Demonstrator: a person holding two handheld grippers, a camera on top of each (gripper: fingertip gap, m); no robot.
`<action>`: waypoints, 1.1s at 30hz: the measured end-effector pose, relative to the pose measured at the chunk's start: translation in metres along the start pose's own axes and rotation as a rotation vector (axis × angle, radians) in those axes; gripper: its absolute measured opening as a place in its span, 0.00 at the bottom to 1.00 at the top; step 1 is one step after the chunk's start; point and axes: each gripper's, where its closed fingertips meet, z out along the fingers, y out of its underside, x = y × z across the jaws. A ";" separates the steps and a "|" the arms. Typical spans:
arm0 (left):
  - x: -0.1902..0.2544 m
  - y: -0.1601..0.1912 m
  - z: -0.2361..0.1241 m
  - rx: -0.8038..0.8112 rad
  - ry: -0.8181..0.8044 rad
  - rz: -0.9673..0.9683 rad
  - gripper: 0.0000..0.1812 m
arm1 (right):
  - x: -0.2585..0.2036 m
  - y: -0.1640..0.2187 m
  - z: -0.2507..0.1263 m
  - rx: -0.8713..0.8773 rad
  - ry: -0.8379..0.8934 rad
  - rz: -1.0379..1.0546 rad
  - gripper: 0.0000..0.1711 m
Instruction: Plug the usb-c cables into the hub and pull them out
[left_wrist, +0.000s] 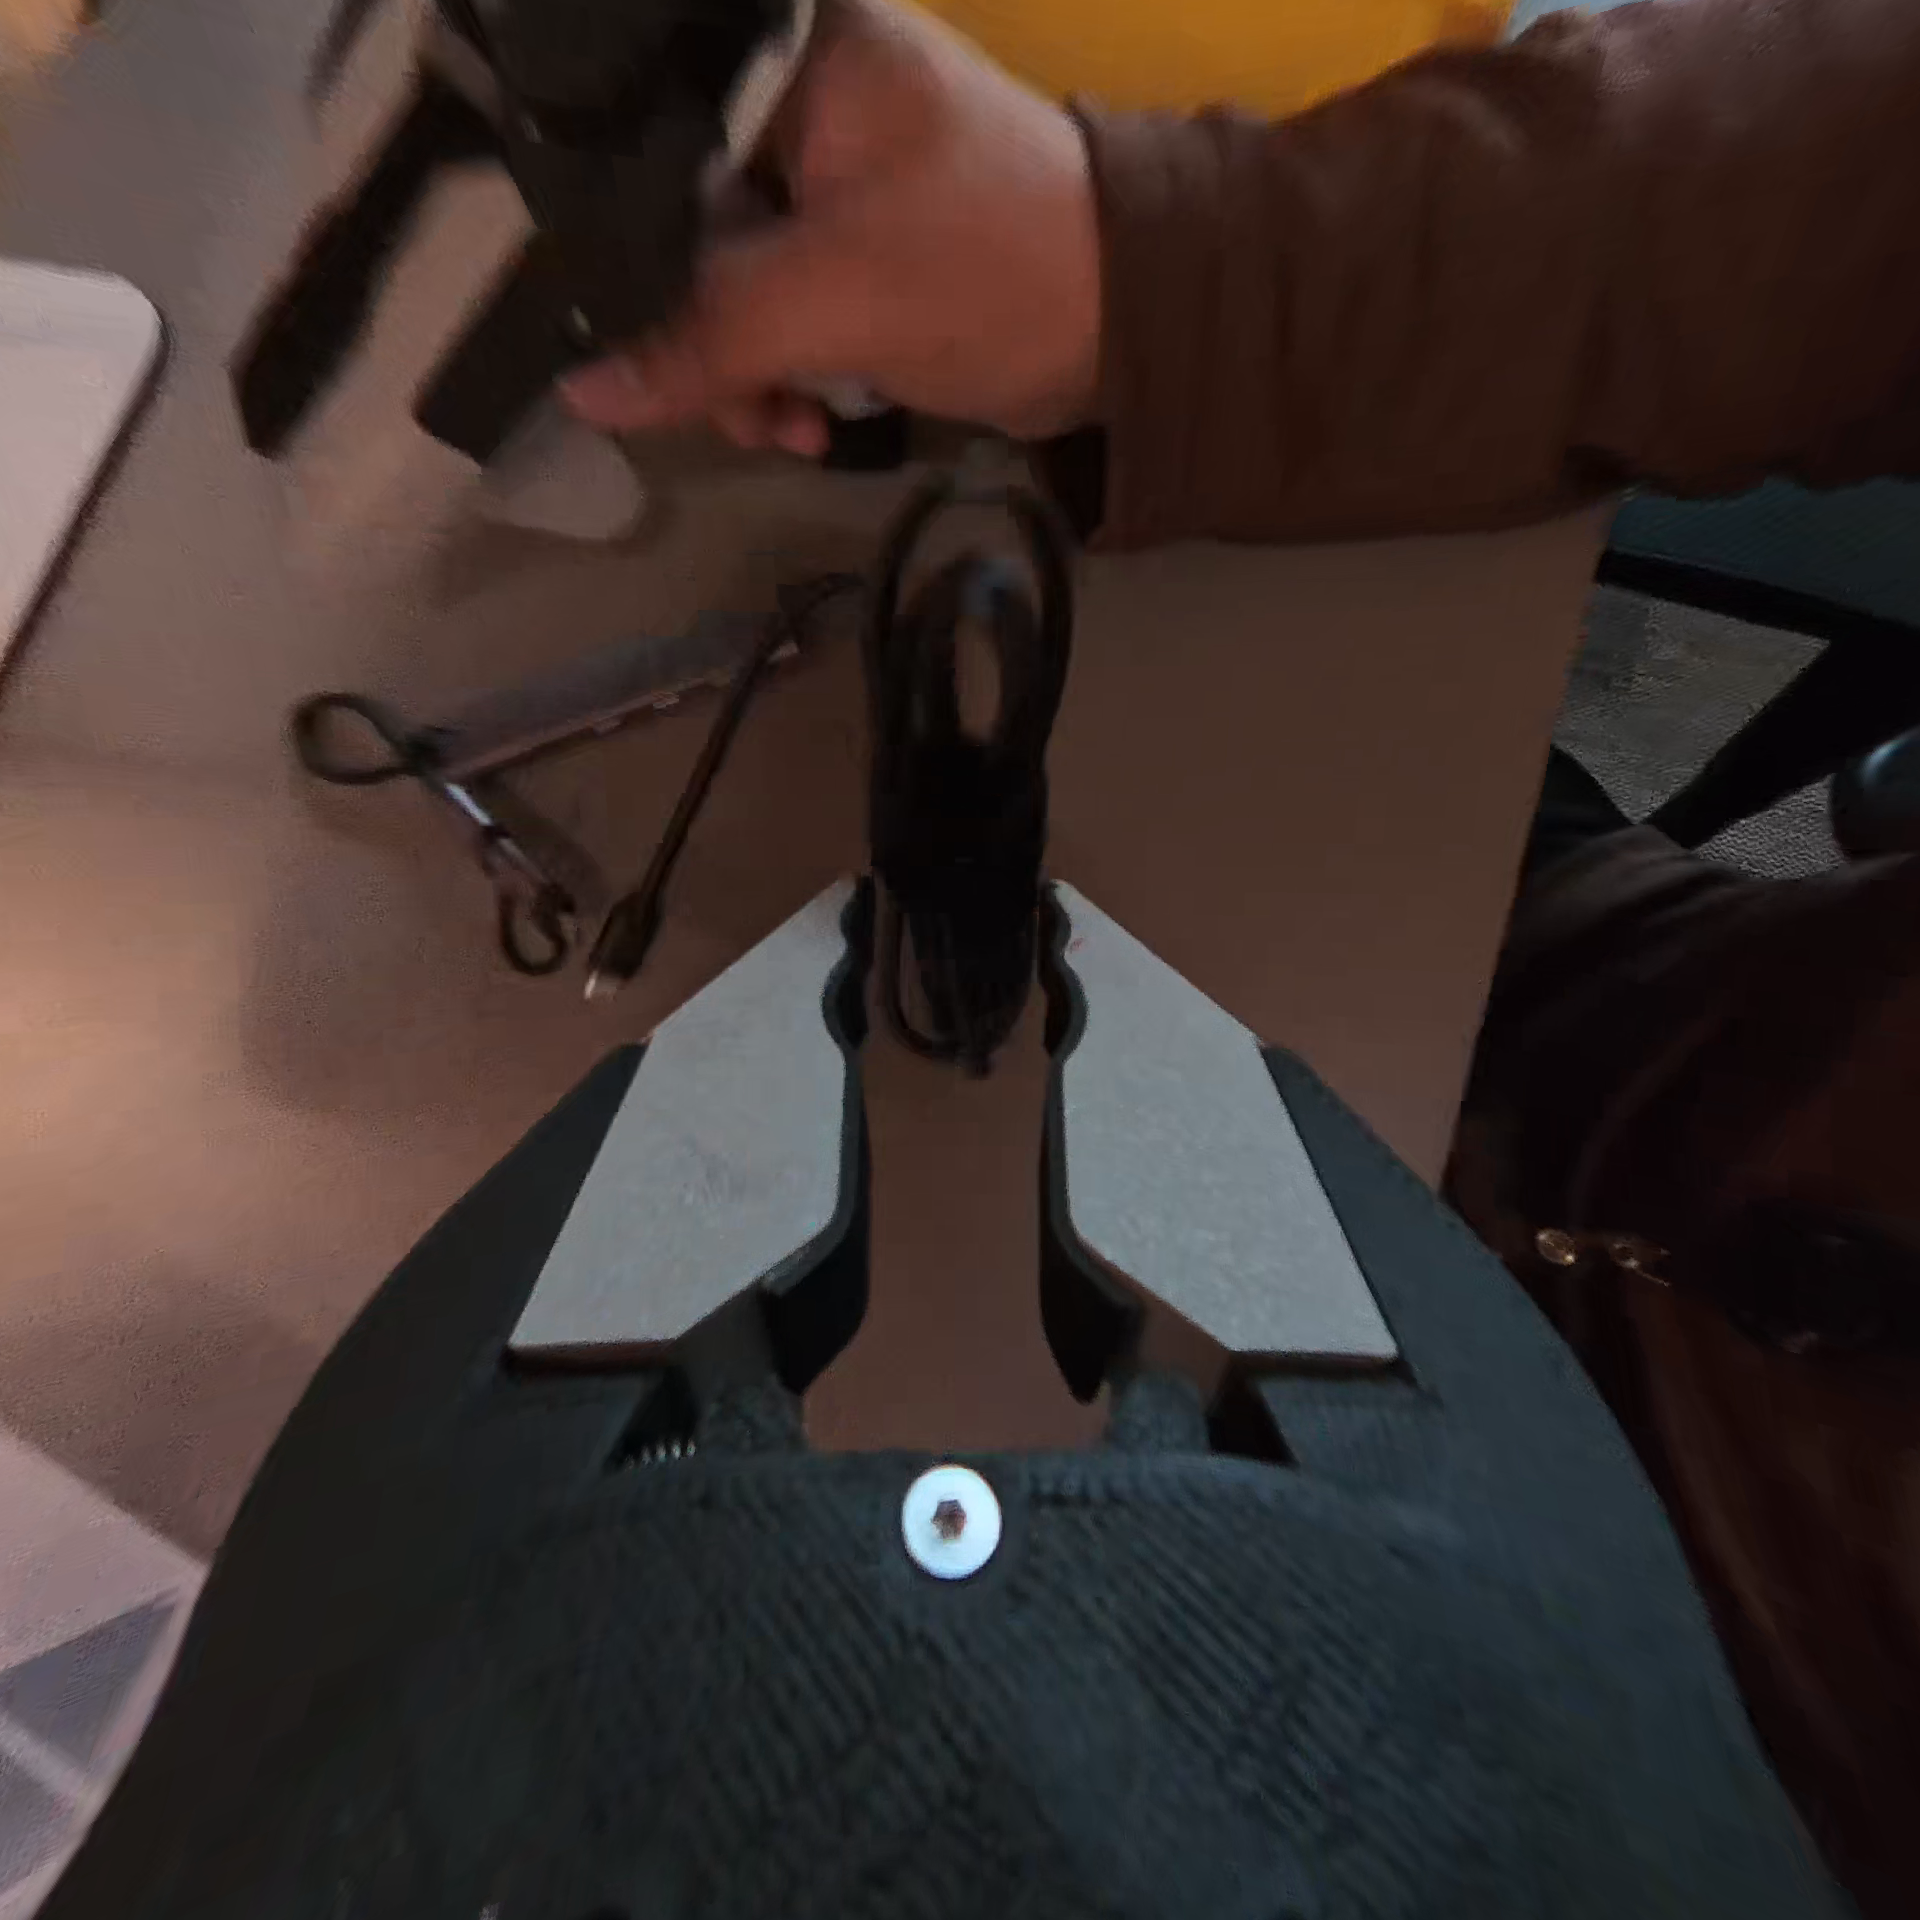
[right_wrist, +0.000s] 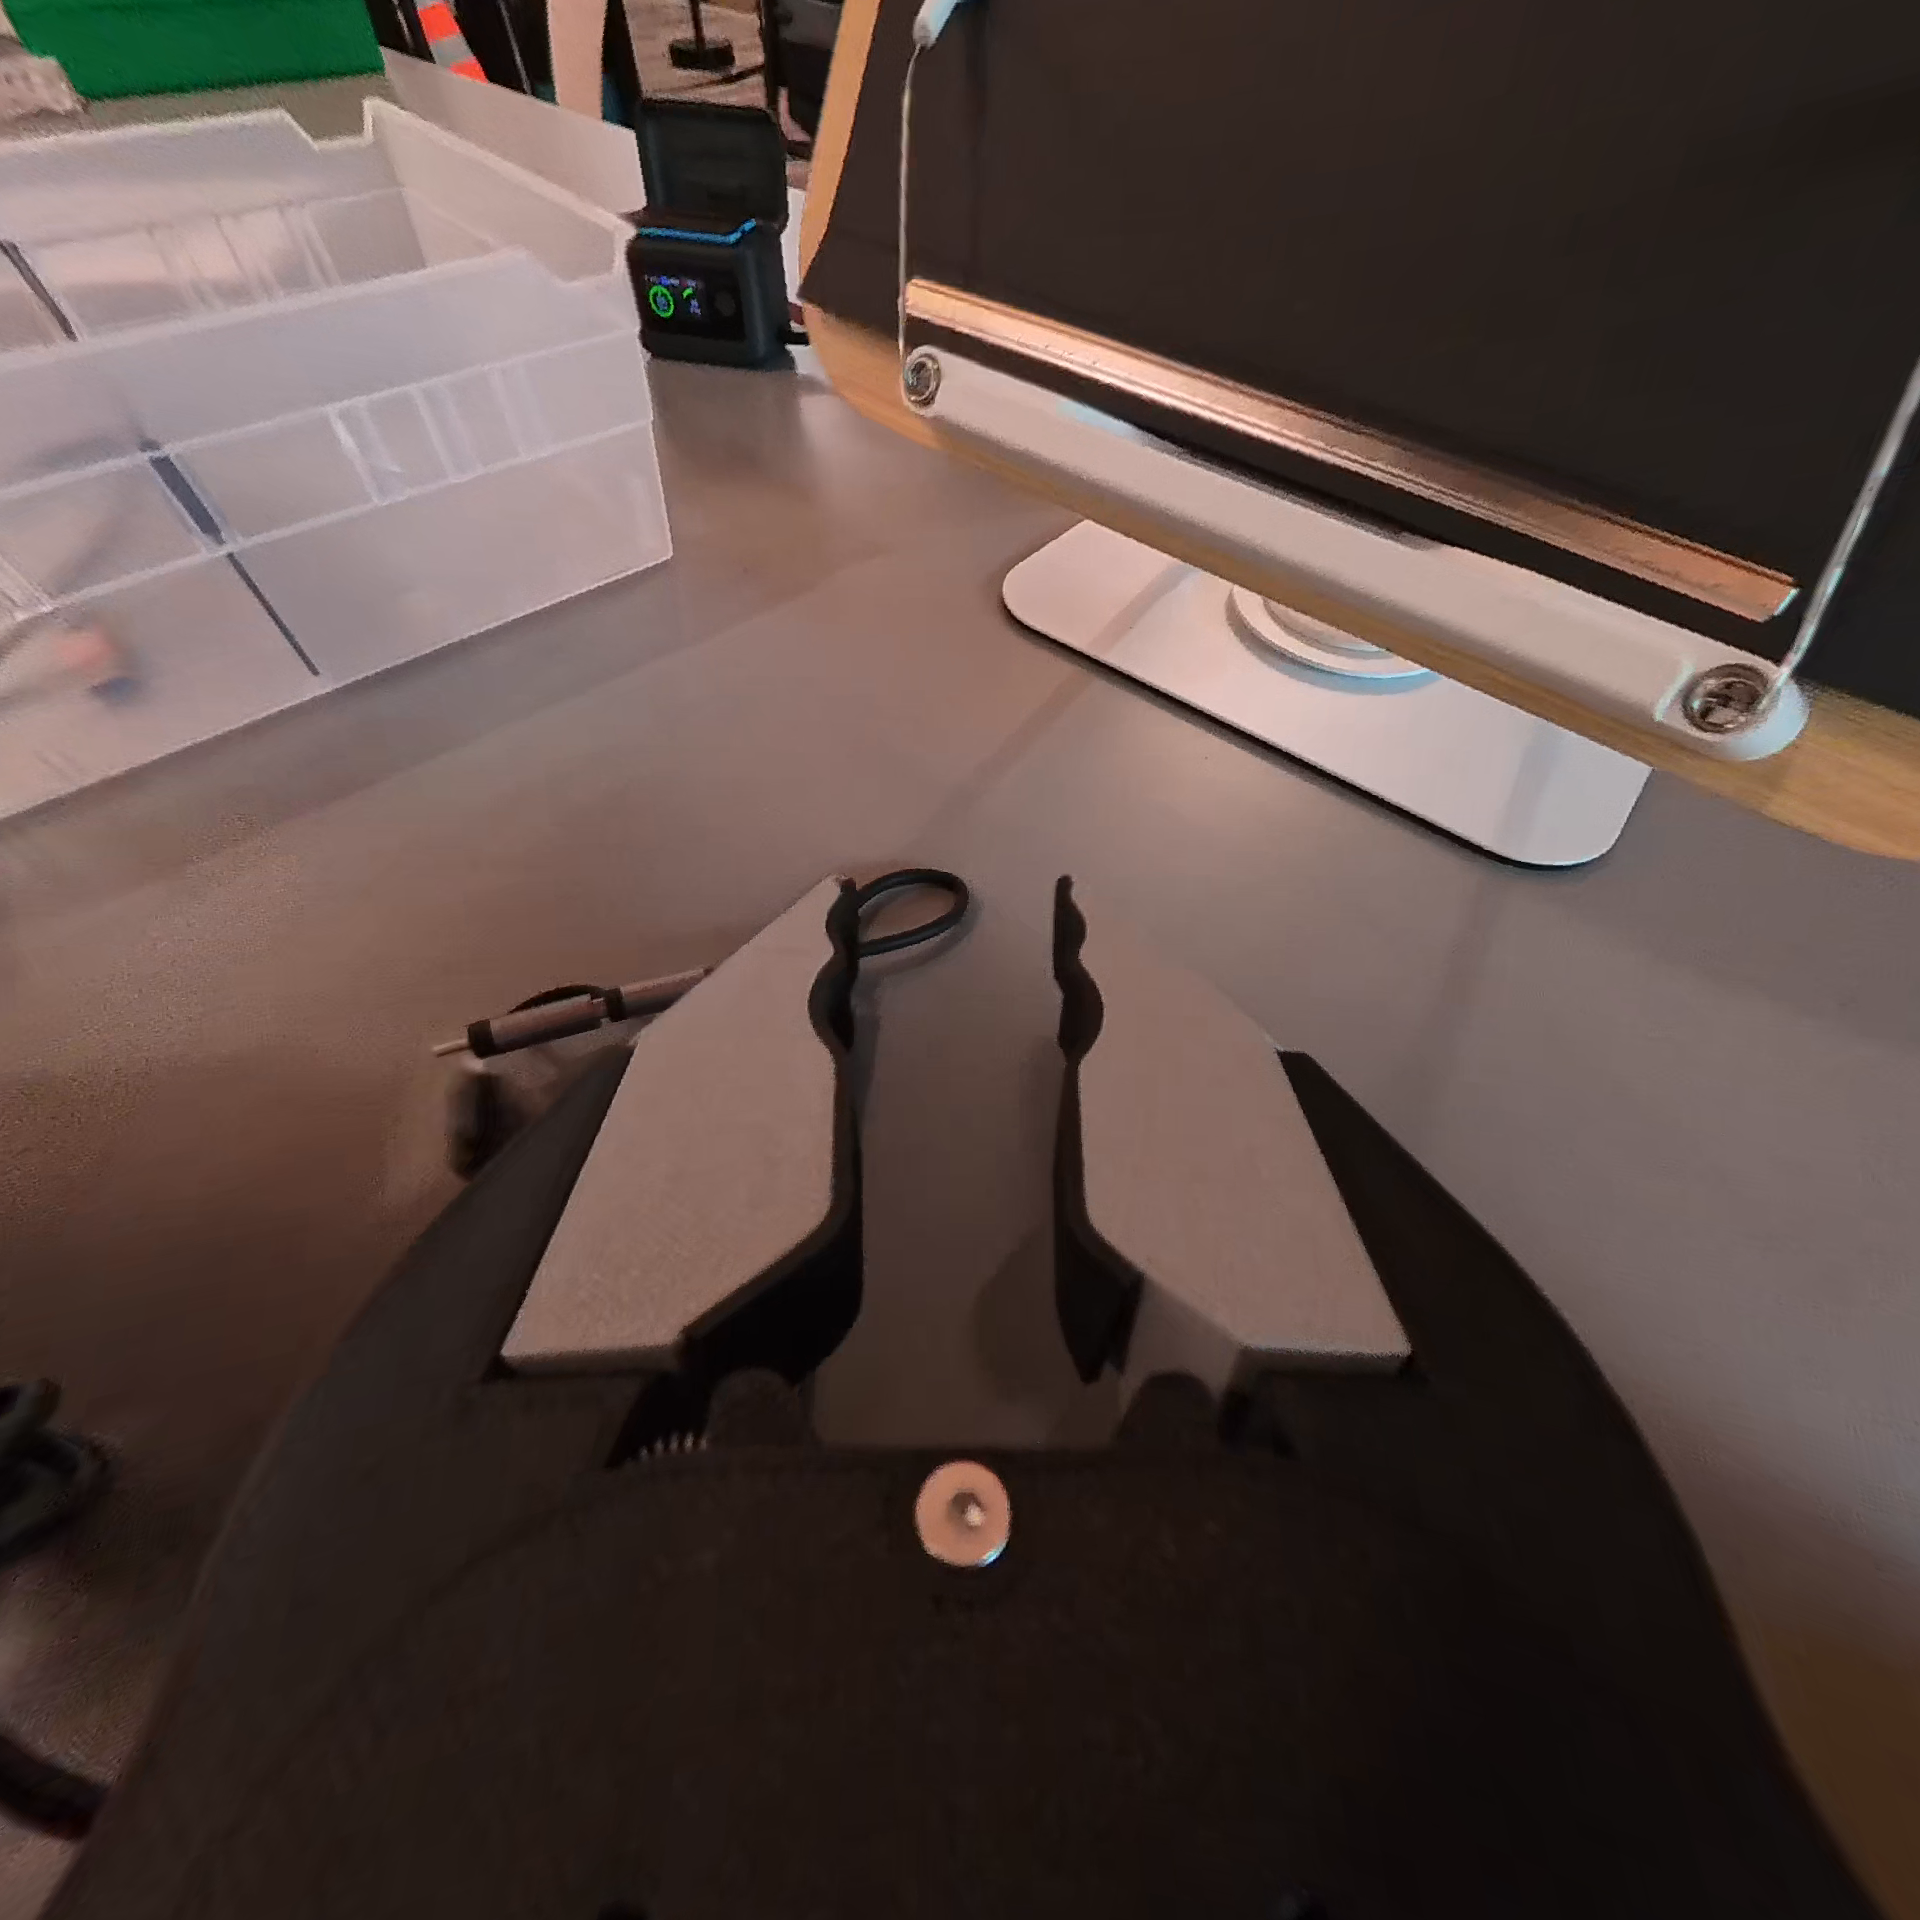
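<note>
A: In the left wrist view, the left gripper (left_wrist: 951, 935) pinches a coiled black cable (left_wrist: 966, 748); the hub (left_wrist: 613, 691) lies at ten o'clock.

B: Only the right wrist view shows the right gripper (right_wrist: 956, 914) spread, empty, and the monitor stand (right_wrist: 1340, 717) at one o'clock.

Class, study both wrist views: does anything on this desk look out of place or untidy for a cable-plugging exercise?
Yes. The left gripper has a bundled black cable between its fingers, still coiled rather than straightened. The hub lies askew with loose leads sprawled beside it. Nothing looks spilled or broken.

Two claws, left (left_wrist: 951, 935) and right (right_wrist: 951, 935), one hub (left_wrist: 623, 686), one coiled cable bundle (left_wrist: 966, 748).
</note>
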 end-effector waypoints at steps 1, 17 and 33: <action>-0.004 0.004 0.009 -0.014 -0.012 -0.018 0.16 | 0.001 -0.001 -0.001 0.005 -0.002 0.010 0.20; -0.149 -0.014 0.016 0.268 -0.270 -0.268 0.13 | -0.032 0.006 -0.008 -0.129 -0.116 -0.114 0.31; -0.146 0.009 0.029 0.201 -0.277 -0.273 0.06 | -0.055 0.065 -0.002 -0.410 -0.236 -0.171 0.26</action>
